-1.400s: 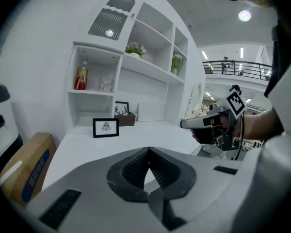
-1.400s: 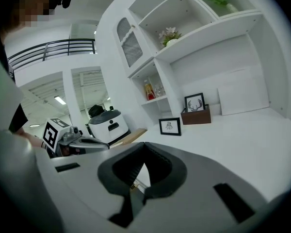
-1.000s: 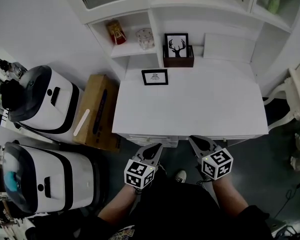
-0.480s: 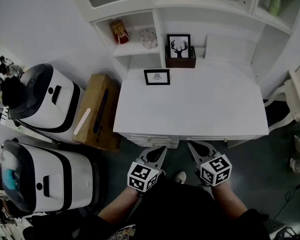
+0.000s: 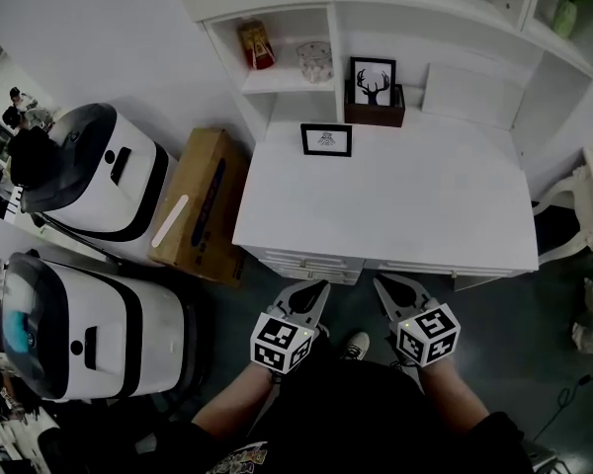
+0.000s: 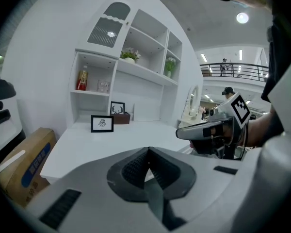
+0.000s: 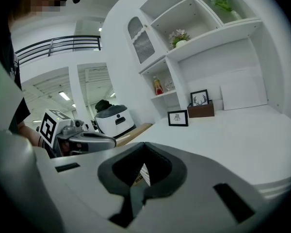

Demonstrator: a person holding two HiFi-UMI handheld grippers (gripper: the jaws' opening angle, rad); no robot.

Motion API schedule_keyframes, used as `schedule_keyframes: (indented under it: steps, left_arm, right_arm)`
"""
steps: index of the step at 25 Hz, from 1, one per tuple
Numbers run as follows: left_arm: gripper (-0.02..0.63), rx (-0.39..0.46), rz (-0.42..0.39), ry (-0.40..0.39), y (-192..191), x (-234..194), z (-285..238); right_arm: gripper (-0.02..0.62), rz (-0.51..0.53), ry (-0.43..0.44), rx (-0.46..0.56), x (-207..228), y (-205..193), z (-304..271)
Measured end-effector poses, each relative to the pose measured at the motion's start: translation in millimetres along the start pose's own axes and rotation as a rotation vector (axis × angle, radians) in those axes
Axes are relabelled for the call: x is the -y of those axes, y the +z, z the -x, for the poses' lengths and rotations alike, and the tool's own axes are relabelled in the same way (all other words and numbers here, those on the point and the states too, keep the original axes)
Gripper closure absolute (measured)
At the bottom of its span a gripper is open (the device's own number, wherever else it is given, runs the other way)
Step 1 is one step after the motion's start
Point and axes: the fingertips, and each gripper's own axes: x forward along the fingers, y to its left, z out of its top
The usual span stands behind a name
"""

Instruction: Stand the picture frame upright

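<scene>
Change over the last sec is slight: the head view has drifted, so the white rectangular table (image 5: 405,205) & white shelf unit (image 5: 277,79) sit a bit higher & further right in it. Nothing on the table has shifted. Small black-framed picture w/ white mat (image 5: 326,139) is near the table's far-left corner, just in from the far edge. Both gripper views show it already upright, facing the person. Further right along the far edge, a 2nd black-framed deer print (image 5: 373,80) stands in a dark brown wooden box (image 5: 374,117). Left tongs (image 5: 314,287) & right tongs (image 5: 380,283) hang off the near edge, well apart from the picture, both clenched on nothing, same as a sec ago. Judgement: either the standing-up is done or no reach has begun; nothing looks left to grip.
</scene>
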Motion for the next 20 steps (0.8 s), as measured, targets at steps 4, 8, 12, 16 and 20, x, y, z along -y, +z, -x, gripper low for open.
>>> schedule_keyframes:
  steps: [4,8,12,16,20]
  left_arm:
    - [0.600,0.001,0.003,-0.001,0,1,4]
    - [0.600,0.000,-0.001,-0.009,-2,3,4]
    - [0.600,-0.002,0.002,-0.019,-4,5,2]
    - [0.600,-0.002,0.004,-0.020,-5,5,0]
    - [0.600,0.001,0.004,-0.023,-4,7,-3]
  right_arm:
    - [0.592,-0.001,0.011,-0.005,-7,-2,-1]
    - [0.592,-0.001,0.017,-0.007,-10,-5,-2]
    - [0.592,-0.003,0.014,-0.006,-10,-6,1]
    - [0.592,-0.005,0.013,-0.009,-9,-8,3]
    - [0.592,-0.010,0.014,-0.013,-7,-11,3]
